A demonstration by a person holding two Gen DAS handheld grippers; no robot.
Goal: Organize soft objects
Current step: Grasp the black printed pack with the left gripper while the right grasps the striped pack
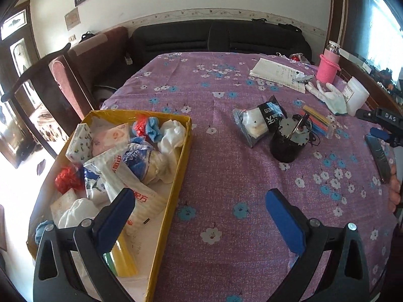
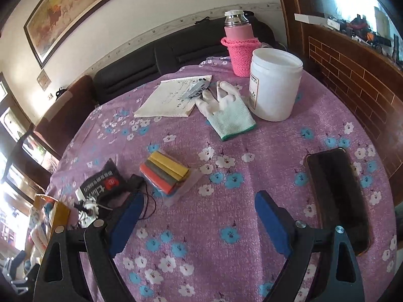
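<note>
From the left wrist camera, the left gripper (image 1: 200,216) hangs over the purple flowered cloth of the bench (image 1: 226,166), its blue fingers (image 1: 118,216) spread wide with nothing between them. Only this view shows the inside of the yellow cardboard box (image 1: 185,148) at the bench's left edge. It is heaped with soft things: crumpled white plastic bags, tissue packs, two red bunches and a blue wad, too tangled to count surely. Right of the box, well apart from it, lies one clear packet with a black label (image 1: 259,122), touching a black cylindrical motor (image 1: 289,141). Beyond them is a pack of coloured strips (image 1: 317,120), and farther back one white glove (image 1: 330,95).

From the right wrist camera, the right gripper (image 2: 199,222) is likewise wide open and holds nothing. This view alone shows the dark phone (image 2: 337,198) whole, lying flat just right of the fingers. The white glove (image 2: 228,110) lies limp with a green cuff, touching the white tub (image 2: 274,88); behind stands one pink knitted-sleeve bottle (image 2: 240,47), and one notepad (image 2: 173,98) lies left of the glove. The coloured strips (image 2: 165,173) sit in a clear wrapper. The box shows only as a yellow corner at the left.
</note>
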